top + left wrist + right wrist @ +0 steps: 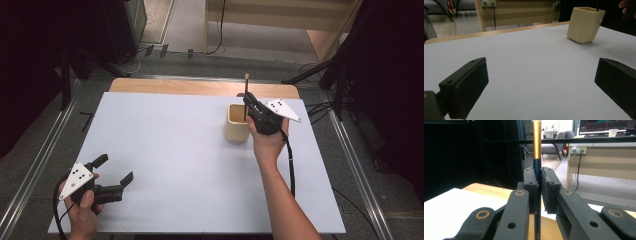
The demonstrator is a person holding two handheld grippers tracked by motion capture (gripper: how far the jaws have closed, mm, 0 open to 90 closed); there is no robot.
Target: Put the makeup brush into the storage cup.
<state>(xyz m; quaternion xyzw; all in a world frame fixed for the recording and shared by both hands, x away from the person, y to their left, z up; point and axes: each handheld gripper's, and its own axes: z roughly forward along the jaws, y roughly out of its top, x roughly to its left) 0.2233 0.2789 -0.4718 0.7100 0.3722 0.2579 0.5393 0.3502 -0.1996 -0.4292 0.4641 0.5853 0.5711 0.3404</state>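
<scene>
Surface: white table [190, 150], wooden far edge.
Room: grey floor, dark curtains.
Left gripper [114, 172]: jaws wide, nothing between.
Right gripper [538, 182]: clamps upright brush [537, 145] over cream cup [236, 125]; gold ferrule visible close-up.

On the table [190, 150], toward the far right: a cup [236, 123]. Upright in the cup, clamped between the jaws of the right gripper [251, 103]: a brush [246, 95]. At the near left corner, well apart from the cup, jaws spread wide: the left gripper [114, 170].
</scene>
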